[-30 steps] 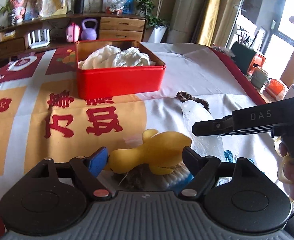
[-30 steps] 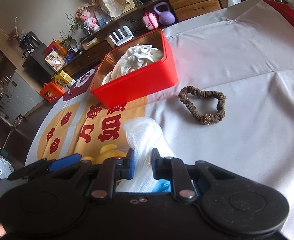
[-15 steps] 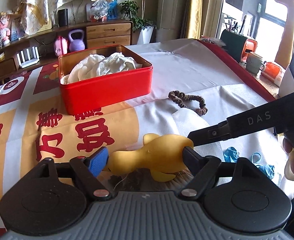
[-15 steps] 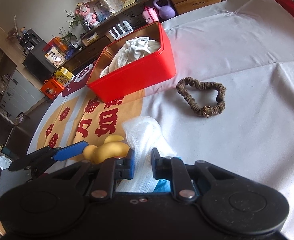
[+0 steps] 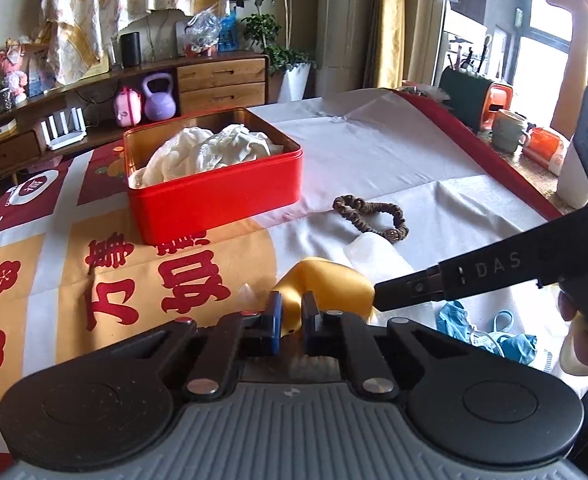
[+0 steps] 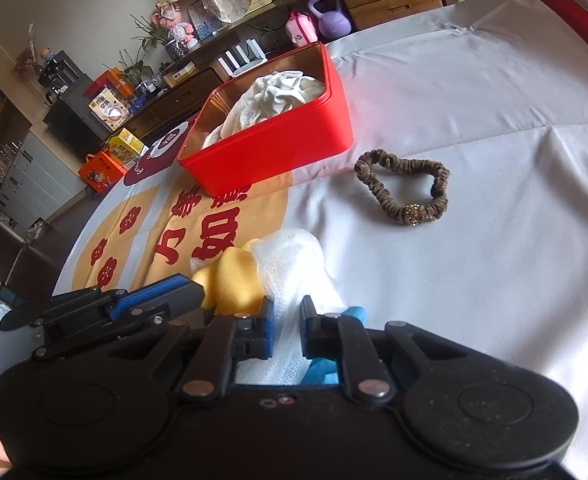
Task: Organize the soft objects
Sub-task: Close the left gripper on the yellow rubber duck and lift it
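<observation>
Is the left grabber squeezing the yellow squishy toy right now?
Touching. In the left wrist view, the left gripper has its two fingers closed tight on the yellow toy, pinching its near end, with no gap showing.

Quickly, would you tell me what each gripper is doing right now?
Left gripper: closed on the yellow soft toy.
Right gripper: closed on the white mesh cloth.

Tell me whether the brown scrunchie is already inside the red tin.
No. The brown scrunchie lies on the white cloth beside the red tin, which holds only white fabric.
</observation>
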`<state>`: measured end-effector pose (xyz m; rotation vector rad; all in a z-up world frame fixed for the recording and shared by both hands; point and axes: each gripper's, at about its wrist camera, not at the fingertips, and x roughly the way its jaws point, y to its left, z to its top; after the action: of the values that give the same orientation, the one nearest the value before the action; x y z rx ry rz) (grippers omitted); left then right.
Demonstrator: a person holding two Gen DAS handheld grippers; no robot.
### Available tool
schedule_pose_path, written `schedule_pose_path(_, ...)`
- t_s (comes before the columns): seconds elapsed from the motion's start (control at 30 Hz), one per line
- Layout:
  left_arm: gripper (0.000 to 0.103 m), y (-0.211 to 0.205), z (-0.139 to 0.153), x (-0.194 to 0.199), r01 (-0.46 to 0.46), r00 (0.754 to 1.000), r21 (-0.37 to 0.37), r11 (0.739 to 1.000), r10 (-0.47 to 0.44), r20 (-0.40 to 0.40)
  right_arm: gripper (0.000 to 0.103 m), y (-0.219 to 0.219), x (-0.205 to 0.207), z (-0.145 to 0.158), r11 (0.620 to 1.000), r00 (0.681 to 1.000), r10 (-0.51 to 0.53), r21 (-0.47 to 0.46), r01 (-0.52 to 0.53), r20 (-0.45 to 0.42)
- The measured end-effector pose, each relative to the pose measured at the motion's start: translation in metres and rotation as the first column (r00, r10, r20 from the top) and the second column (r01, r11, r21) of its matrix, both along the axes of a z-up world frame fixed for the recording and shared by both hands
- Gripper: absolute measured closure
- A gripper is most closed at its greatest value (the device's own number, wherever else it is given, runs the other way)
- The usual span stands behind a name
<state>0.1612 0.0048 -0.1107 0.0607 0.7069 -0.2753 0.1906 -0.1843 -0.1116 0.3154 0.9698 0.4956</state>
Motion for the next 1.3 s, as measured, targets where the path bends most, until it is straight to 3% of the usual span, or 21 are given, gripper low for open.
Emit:
schedule_pose_path(0.3, 0.095, 0.014, 0.015, -0.01, -0.036, 0.999, -0.058, 0.998, 0.037, 0.006, 0.092, -0.015, -0.013, 0.018, 1.0, 0.999, -0.025, 0.02, 0.024, 0.04)
schedule_pose_path(0.57, 0.095, 0.011, 0.027, -0.023, -0.003, 1.0, -0.065, 0.998, 0.004, 0.019, 0.092, -0.033, -0.026, 0.032, 0.999, 0.997, -0.035, 0.037, 0.033, 0.073)
schedule_pose_path(0.8, 0.089, -0.002, 0.027, -0.013, -0.003, 1.0, -0.082, 0.997, 0.001, -0.026, 0.092, -0.043, -0.027, 0.032, 0.998, 0.996, -0.048, 0.038, 0.045, 0.078)
schedule_pose_path(0.83, 0.083, -0.005, 0.025, -0.011, -0.006, 0.999, -0.077, 0.997, 0.004, -0.032, 0.092, -0.044, -0.026, 0.031, 0.998, 0.996, -0.049, 0.039, 0.046, 0.077)
schedule_pose_path(0.9, 0.059, -0.01, 0.023, -0.005, -0.017, 0.999, -0.067, 0.998, 0.014, -0.043, 0.092, -0.046, -0.026, 0.029, 0.998, 0.996, -0.049, 0.038, 0.046, 0.076)
schedule_pose_path(0.93, 0.036, -0.013, 0.022, -0.003, -0.022, 0.999, -0.065, 0.998, 0.019, -0.045, 0.092, -0.047, -0.026, 0.028, 0.998, 0.996, -0.049, 0.036, 0.046, 0.076)
schedule_pose_path(0.97, 0.027, -0.015, 0.021, -0.001, -0.03, 0.999, -0.063, 0.998, 0.028, -0.038, 0.092, -0.047, -0.025, 0.028, 0.998, 0.996, -0.049, 0.036, 0.046, 0.075)
schedule_pose_path(1.3, 0.027, -0.047, -0.001, 0.027, -0.072, 0.996, 0.068, 0.995, 0.076, -0.044, 0.092, -0.062, -0.022, 0.017, 0.997, 0.996, -0.072, 0.038, 0.07, 0.055)
